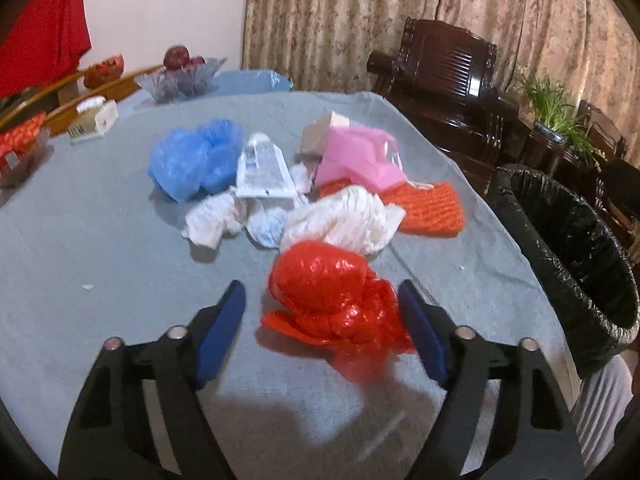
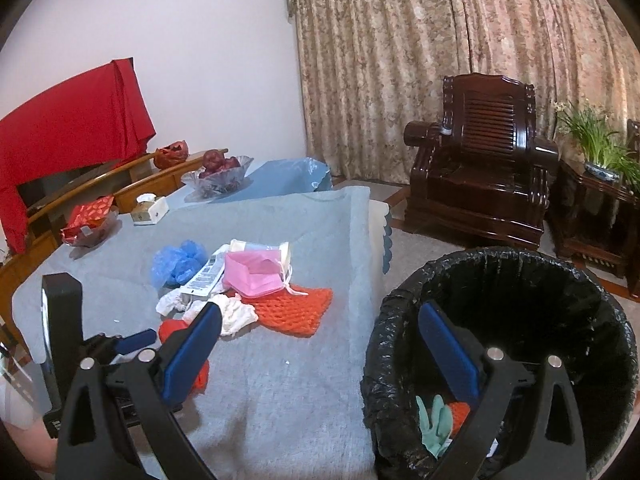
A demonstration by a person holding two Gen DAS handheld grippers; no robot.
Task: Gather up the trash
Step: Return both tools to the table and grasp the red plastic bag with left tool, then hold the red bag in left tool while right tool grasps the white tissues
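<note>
A pile of trash lies on the grey tablecloth: a crumpled red plastic bag, white tissues, blue shoe covers, a white tube, a pink mask and an orange knitted mat. My left gripper is open with the red bag between its blue pads, just above the cloth. My right gripper is open and empty, over the table edge and the black-lined bin. A green glove and an orange piece lie in the bin.
A glass fruit bowl, a tissue box and a red-wrapped dish stand at the table's far left. A dark wooden armchair and a potted plant stand beyond the bin.
</note>
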